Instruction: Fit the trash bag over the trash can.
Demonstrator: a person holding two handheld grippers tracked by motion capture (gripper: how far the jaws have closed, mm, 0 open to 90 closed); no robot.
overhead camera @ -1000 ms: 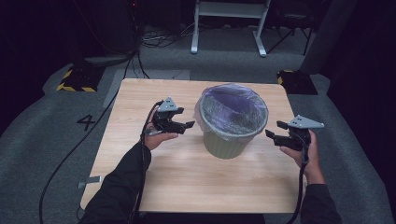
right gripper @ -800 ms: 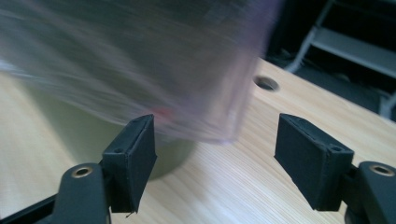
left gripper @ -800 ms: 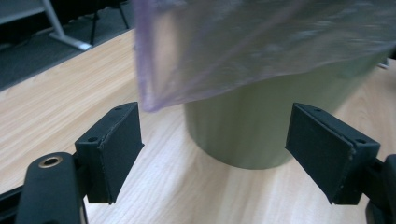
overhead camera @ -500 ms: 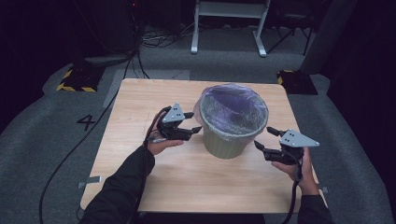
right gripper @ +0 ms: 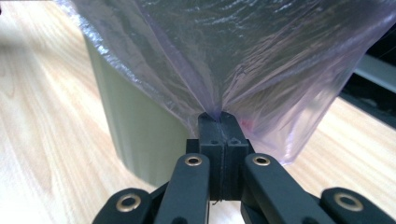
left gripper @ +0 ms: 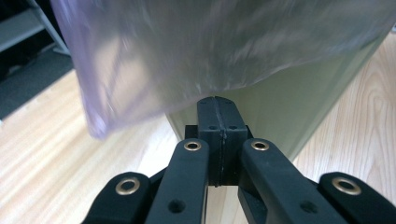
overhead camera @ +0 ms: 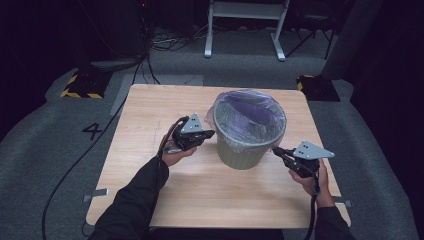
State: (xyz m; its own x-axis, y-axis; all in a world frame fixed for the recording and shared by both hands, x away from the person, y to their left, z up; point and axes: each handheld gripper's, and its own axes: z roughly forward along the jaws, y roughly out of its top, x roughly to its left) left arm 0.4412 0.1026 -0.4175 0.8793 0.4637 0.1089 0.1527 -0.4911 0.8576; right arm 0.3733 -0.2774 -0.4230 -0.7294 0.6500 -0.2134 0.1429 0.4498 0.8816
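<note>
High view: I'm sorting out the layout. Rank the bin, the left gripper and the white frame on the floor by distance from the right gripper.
1. Bin, just left of the right gripper.
2. Left gripper, beyond the bin.
3. White frame, at the top.

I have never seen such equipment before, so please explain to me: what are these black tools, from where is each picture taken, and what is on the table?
No robot works here. A person holds a hand tool with two black jaws in each hand: the left gripper and the right gripper. The high view looks down from above the person's side onto the light wooden table. The other two pictures come from small cameras riding on each gripper, looking along its jaws.

On the table stands a round pale green waste bin lined with a thin, see-through purple plastic bag, whose edge hangs over the rim.

Both grippers have just been closing. In the right gripper view the jaws pinch the bag's hanging edge. In the left gripper view the jaws are shut at the bag's edge; whether film is caught there, I cannot tell.
</note>
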